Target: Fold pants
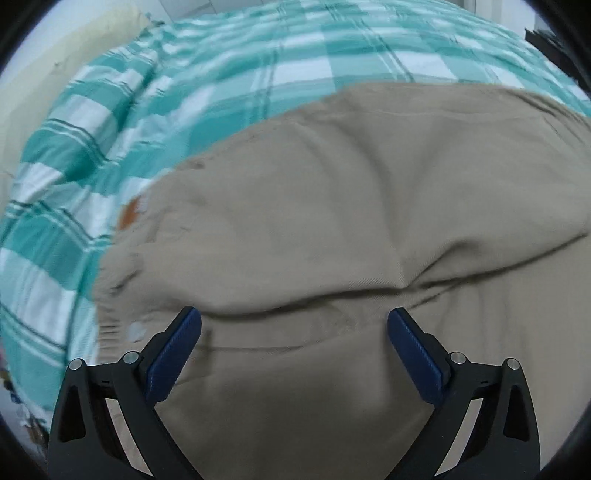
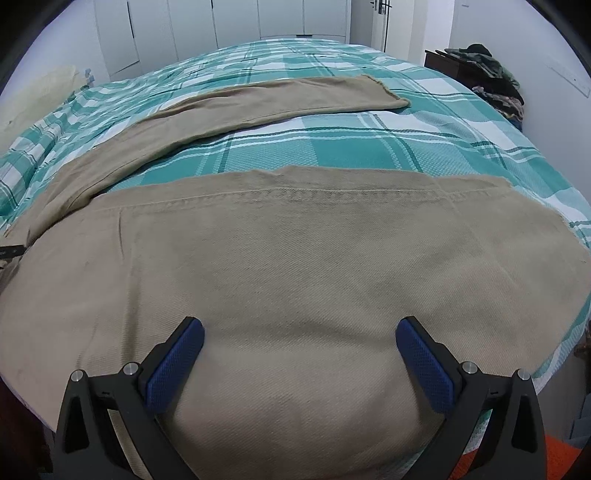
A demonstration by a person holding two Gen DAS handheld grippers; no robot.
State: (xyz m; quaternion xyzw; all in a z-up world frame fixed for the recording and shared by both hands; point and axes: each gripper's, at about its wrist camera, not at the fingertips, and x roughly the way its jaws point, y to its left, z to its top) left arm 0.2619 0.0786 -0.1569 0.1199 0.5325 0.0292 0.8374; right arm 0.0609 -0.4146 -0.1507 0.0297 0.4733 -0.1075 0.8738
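Tan pants [image 2: 295,266] lie spread on a bed with a green and white plaid cover [image 2: 295,147]. In the right wrist view one leg fills the near part, and the other leg [image 2: 258,99] stretches away toward the far right. My right gripper [image 2: 299,332] is open and empty, just above the near leg's fabric. In the left wrist view the pants [image 1: 314,203] show their upper part, with a crease running across. My left gripper [image 1: 294,323] is open and empty, close over that crease. The left view is blurred.
The plaid cover [image 1: 166,92] shows to the left and behind the pants. A dark stand with a pile of clothes [image 2: 487,74] is at the far right by the wall. White wardrobe doors [image 2: 221,26] stand behind the bed. A pale pillow [image 2: 40,96] lies at the far left.
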